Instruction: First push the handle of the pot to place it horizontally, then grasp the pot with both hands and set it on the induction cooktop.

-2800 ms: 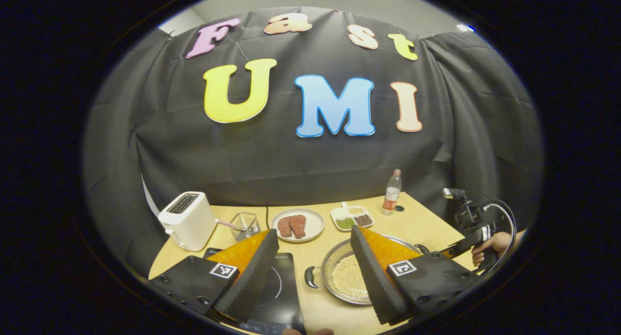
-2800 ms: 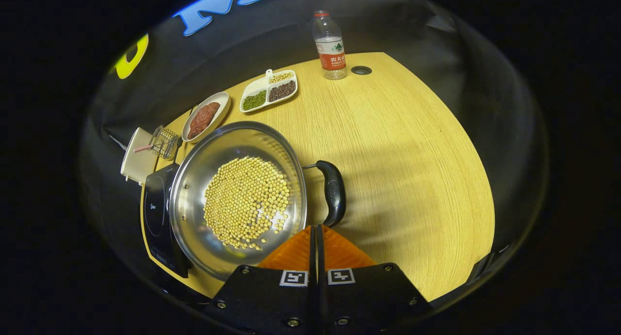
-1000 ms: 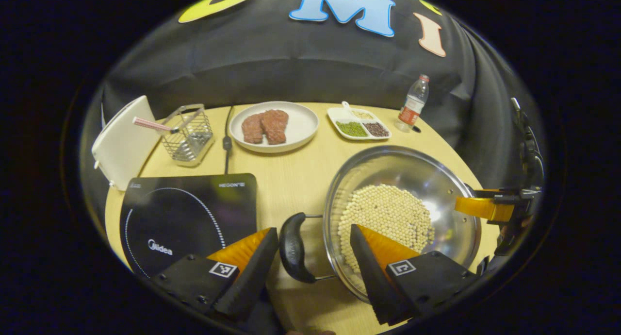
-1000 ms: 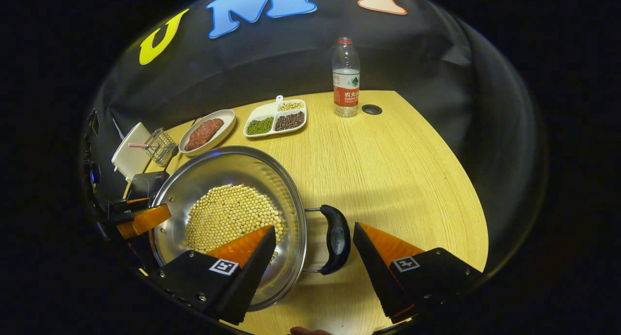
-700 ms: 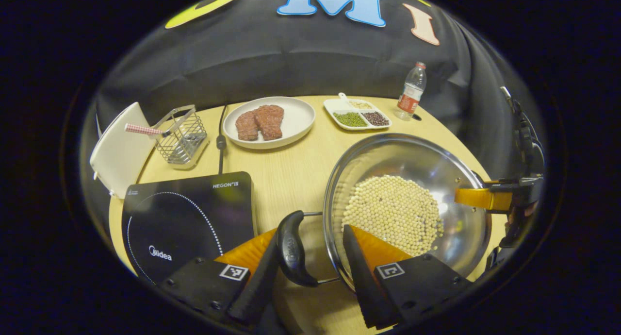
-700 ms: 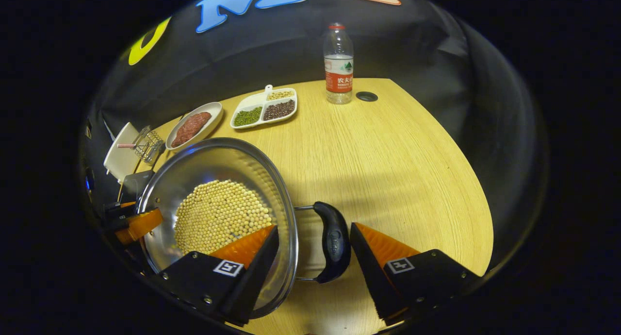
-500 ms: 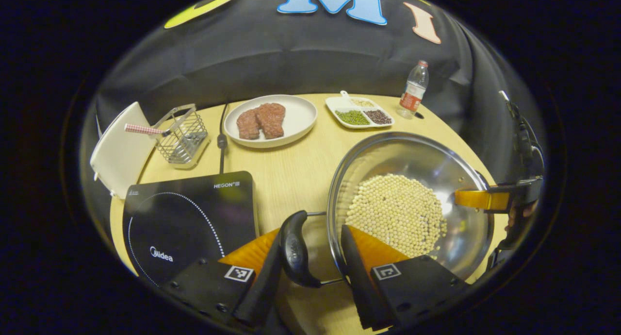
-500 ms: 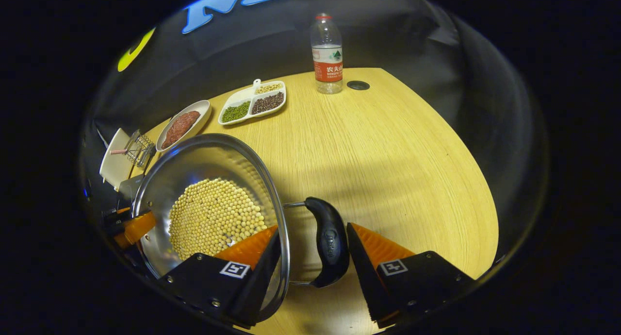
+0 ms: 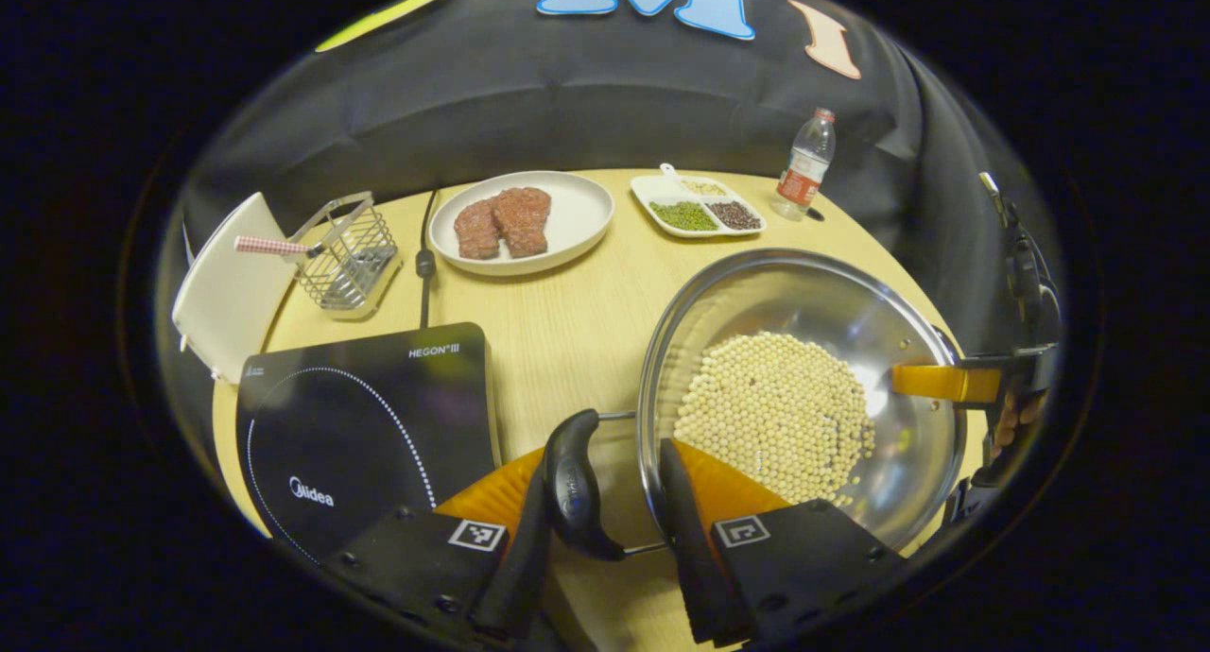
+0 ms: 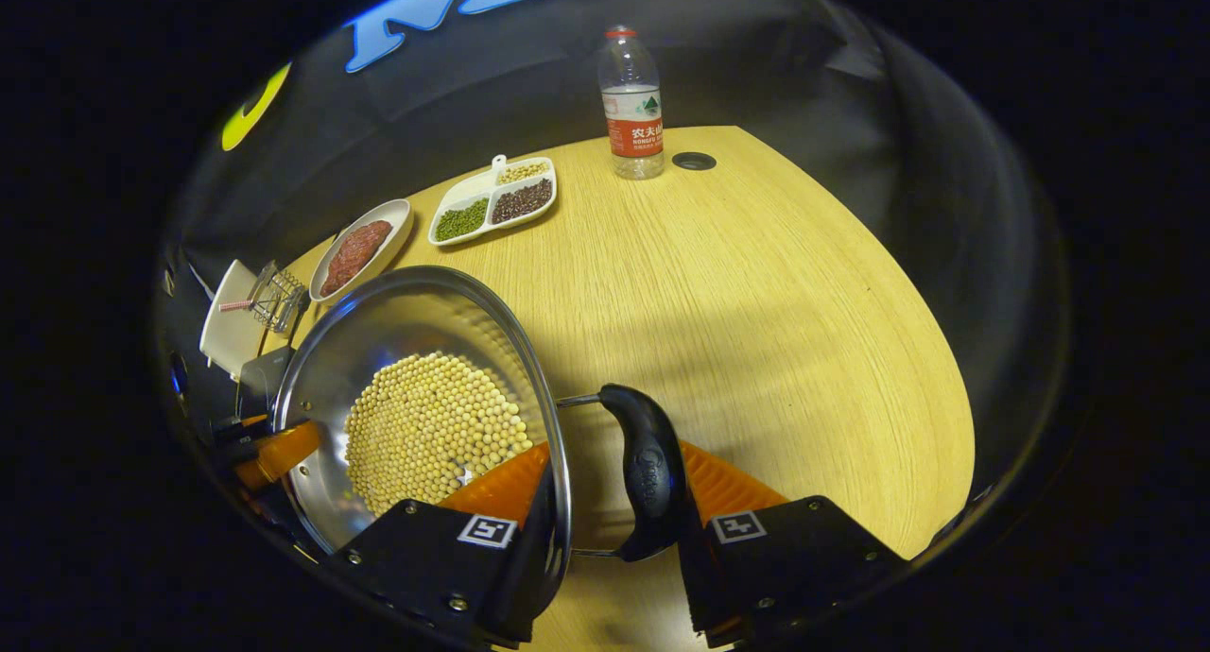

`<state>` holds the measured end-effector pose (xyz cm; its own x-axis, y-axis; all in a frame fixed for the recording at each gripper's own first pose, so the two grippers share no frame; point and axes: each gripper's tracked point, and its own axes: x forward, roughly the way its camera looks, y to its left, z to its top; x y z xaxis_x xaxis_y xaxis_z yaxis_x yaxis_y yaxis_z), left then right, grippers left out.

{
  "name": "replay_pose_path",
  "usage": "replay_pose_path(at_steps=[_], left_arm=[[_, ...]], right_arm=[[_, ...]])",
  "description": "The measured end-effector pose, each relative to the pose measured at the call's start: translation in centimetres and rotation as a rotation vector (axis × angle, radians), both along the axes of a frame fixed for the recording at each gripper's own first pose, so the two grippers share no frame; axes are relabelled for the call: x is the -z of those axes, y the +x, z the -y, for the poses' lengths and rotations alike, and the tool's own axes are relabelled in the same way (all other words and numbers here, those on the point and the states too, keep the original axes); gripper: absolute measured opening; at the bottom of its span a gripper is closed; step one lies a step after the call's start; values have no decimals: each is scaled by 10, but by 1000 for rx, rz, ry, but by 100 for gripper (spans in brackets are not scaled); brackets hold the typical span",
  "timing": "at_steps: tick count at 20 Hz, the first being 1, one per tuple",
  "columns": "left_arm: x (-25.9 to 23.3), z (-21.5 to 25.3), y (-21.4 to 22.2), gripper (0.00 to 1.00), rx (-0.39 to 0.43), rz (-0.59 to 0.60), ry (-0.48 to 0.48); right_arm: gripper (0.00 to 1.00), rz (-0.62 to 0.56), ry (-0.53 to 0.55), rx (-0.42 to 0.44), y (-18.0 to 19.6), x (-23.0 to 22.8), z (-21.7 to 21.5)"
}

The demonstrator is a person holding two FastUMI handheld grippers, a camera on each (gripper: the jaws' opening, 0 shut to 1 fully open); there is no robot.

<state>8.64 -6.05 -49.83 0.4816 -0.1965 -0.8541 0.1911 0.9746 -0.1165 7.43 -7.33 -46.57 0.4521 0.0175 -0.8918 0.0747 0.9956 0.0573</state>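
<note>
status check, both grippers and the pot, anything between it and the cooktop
Left gripper and right gripper each straddle a pot handle, not visibly clamped. Pot of beans sits on the table, beside the cooktop. Path looks clear.

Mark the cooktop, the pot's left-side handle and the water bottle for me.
cooktop (image 9: 359, 425), left gripper view, on its glass top.
pot handle (image 9: 570, 487), left gripper view, middle of the black grip.
water bottle (image 10: 633, 113), right gripper view, on its label.

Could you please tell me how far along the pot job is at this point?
Done: the handles of the pot lie level. In hand: the left gripper straddles one handle, the right gripper the other, jaws close about them; whether they grip yet is unclear. Left: lift the pot, which sits on the table beside the induction cooktop, onto it.
</note>
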Motion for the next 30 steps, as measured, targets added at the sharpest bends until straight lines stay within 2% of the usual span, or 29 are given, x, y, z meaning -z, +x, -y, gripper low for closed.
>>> replay_pose_path(at_steps=[2,7,8,15,16,18,20,23,24,30], left_arm=[[-5,-1,3,63,-1,18,-1],[-42,-12,-6,63,0,50,13],[-48,-15,-6,66,-1,55,15],[-75,-44,-19,66,-10,78,17],[-77,-48,-22,69,-8,76,18],[-82,-56,-26,66,-12,80,13],[-88,-67,-32,69,-13,87,12],[-94,-87,-38,62,-25,94,0],[-94,-95,-41,69,-30,93,-1],[-107,-143,-47,69,-46,116,11]], right_arm=[[60,6,14,11,-2,-5,-2],[60,24,35,14,-7,-25,-15],[60,25,36,14,-9,-29,-18],[60,41,37,-15,-28,-53,-46],[60,41,36,-17,-31,-55,-51],[60,38,38,-16,-37,-60,-59],[60,37,35,-24,-43,-65,-69],[60,44,26,-33,-48,-73,-90],[60,48,21,-39,-51,-75,-96],[60,48,42,-45,-61,-81,-145]])
